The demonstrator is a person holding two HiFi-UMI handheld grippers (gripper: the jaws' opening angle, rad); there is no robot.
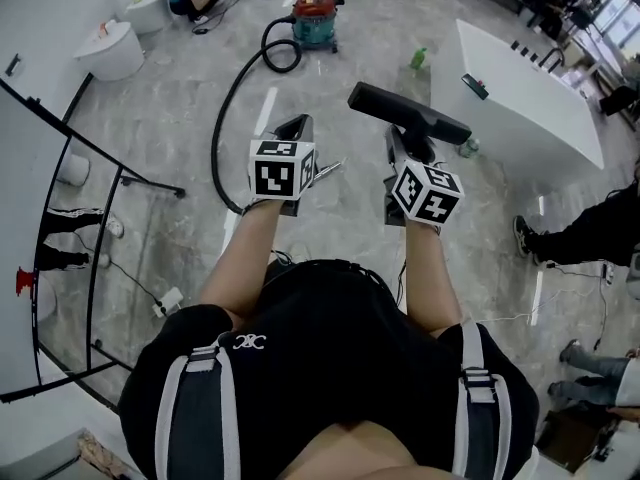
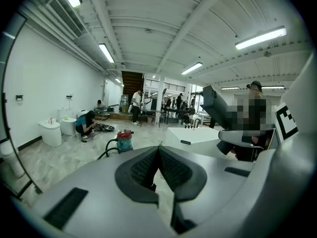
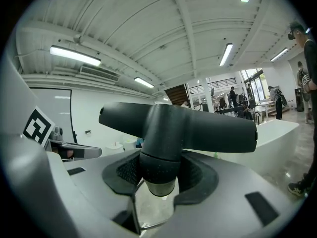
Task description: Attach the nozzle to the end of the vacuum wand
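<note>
The right tool is clamped on the neck of the black nozzle, held over the floor at upper centre of the head view. The left tool is closed and empty. The floor is grey marbled stone, with the vacuum and its hose at top centre, a white desk at upper right and a white wall at left.

Bright ceiling strip lights give even light; gripper views bulge, corners black.
</note>
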